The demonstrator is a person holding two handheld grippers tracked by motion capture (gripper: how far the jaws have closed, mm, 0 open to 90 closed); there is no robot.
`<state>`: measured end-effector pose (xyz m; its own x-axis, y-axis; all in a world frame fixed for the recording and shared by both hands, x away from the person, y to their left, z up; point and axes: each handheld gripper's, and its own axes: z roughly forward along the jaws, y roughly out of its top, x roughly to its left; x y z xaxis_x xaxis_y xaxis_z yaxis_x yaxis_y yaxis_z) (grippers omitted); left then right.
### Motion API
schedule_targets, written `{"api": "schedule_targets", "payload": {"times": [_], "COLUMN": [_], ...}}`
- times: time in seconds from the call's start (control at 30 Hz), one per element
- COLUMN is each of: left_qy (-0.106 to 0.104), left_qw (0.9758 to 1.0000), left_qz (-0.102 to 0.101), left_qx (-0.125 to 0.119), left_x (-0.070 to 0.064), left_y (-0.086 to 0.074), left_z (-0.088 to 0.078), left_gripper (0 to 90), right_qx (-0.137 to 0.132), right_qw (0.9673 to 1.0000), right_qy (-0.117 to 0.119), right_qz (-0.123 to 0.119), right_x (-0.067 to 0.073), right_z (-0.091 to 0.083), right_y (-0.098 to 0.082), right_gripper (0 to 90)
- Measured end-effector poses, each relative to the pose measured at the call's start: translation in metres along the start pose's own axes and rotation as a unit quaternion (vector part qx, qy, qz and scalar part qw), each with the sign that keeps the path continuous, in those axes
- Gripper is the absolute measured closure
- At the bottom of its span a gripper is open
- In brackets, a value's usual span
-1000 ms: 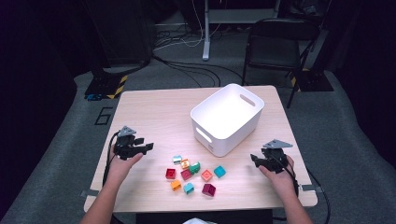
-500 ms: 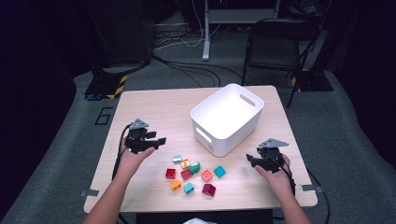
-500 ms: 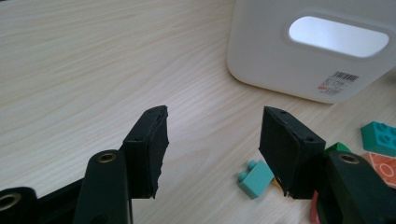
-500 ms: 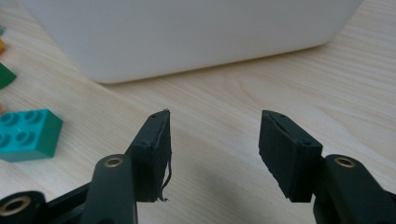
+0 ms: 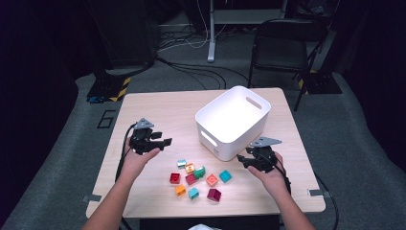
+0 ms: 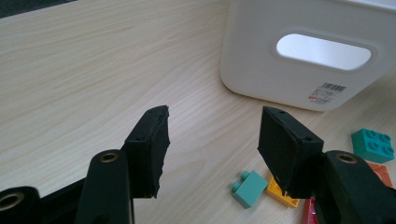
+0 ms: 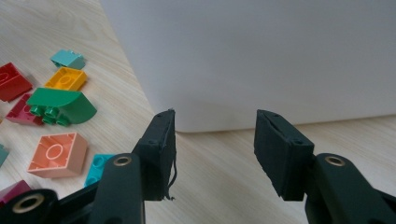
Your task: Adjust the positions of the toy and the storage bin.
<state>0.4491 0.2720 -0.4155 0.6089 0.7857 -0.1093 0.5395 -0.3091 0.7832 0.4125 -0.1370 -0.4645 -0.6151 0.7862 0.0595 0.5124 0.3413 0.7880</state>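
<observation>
Left tongs: jaws apart, holding nothing; just left of the blocks
Right tongs: jaws apart, holding nothing; close to the box wall
Blocks: small pile of many colours on the table, between both hands
Box: white, upright; behind the blocks

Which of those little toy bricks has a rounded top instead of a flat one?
The green brick, lying on its side among the others, has one curved face; the rest around it look boxy, like the orange one beside it.
</observation>
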Motion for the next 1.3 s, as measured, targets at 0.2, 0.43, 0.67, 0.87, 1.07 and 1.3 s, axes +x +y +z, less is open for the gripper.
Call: {"api": "schedule_targets", "payload": {"times": [0.2, 0.43, 0.67, 0.87, 1.07, 1.3], "left_qy": [0.005, 0.006, -0.002, -0.02, -0.039, -0.058], "left_qw": [1.0, 1.0, 0.9999, 0.9996, 0.9985, 0.9968], "left_qz": [-0.004, -0.005, 0.002, 0.017, 0.035, 0.053], "left_qx": [-0.003, -0.006, -0.01, -0.01, -0.014, -0.014], "left_x": [0.001, 0.003, -0.001, -0.015, -0.035, -0.063], "left_y": [0.001, 0.005, 0.013, 0.026, 0.04, 0.06], "left_z": [-0.001, -0.006, -0.005, 0.0, 0.009, 0.022], "left_gripper": [40.9, 40.7, 41.8, 42.9, 44.3, 44.1], "right_qx": [-0.004, 0.003, -0.003, -0.005, -0.016, -0.018], "right_qw": [0.9999, 0.9992, 0.9982, 0.9985, 0.9995, 0.9998], "right_qy": [0.012, 0.018, 0.032, 0.028, 0.015, -0.008], "right_qz": [-0.009, -0.035, -0.05, -0.046, -0.022, -0.003], "right_x": [0.007, 0.023, 0.037, 0.036, 0.02, 0.001], "right_z": [0.008, 0.021, 0.037, 0.033, 0.01, -0.012], "right_y": [0.009, 0.018, 0.032, 0.032, 0.018, -0.002], "right_gripper": [48.1, 48.6, 48.7, 48.0, 47.9, 47.6]}}
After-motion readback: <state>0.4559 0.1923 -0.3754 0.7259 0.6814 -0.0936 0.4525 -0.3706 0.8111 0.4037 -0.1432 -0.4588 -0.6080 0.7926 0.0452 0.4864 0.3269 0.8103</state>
